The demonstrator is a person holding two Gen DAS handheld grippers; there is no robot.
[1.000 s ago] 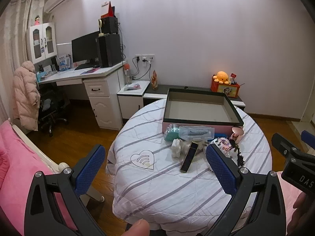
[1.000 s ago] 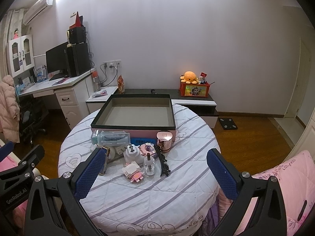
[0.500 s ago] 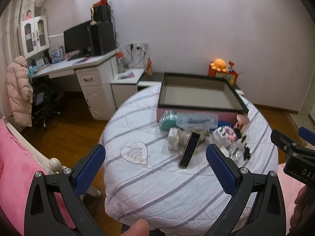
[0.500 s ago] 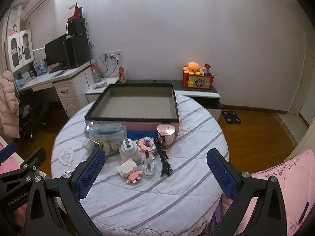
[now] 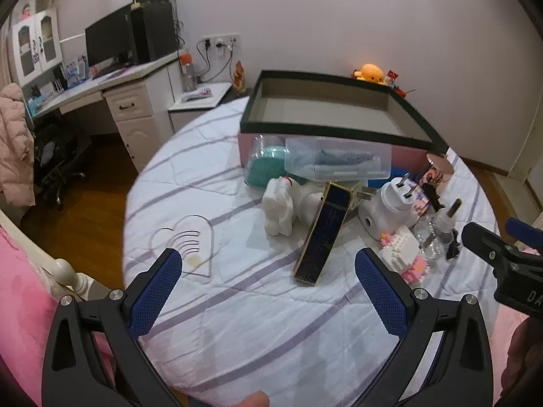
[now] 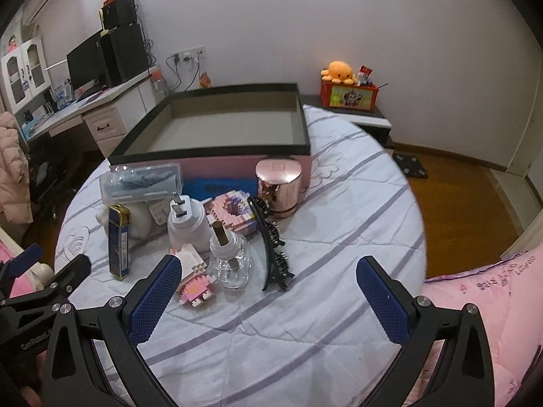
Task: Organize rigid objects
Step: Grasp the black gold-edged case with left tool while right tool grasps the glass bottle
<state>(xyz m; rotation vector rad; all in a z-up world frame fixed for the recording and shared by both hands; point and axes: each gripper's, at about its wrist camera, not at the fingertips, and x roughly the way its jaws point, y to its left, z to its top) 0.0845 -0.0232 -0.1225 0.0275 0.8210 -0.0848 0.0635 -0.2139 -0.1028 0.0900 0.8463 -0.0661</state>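
1. Both the left tongs [image 5: 268,290] and right tongs [image 6: 268,291] hang apart and empty over the worktop [image 6: 339,237].
2. The glass bottle [image 6: 232,261] stands in front of the empty box [image 6: 220,125], among the clutter (fragile and slippery, I judge); grip its squat body, not the stick.
3. The hair clip [image 6: 273,247], just right of it, looks light and stiff.

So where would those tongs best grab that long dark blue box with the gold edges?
Across the two long sides of the long dark blue box with gold edges, near its free lower end, coming from above. It is slim enough for the open left tongs, and its far end leans on a white figurine.
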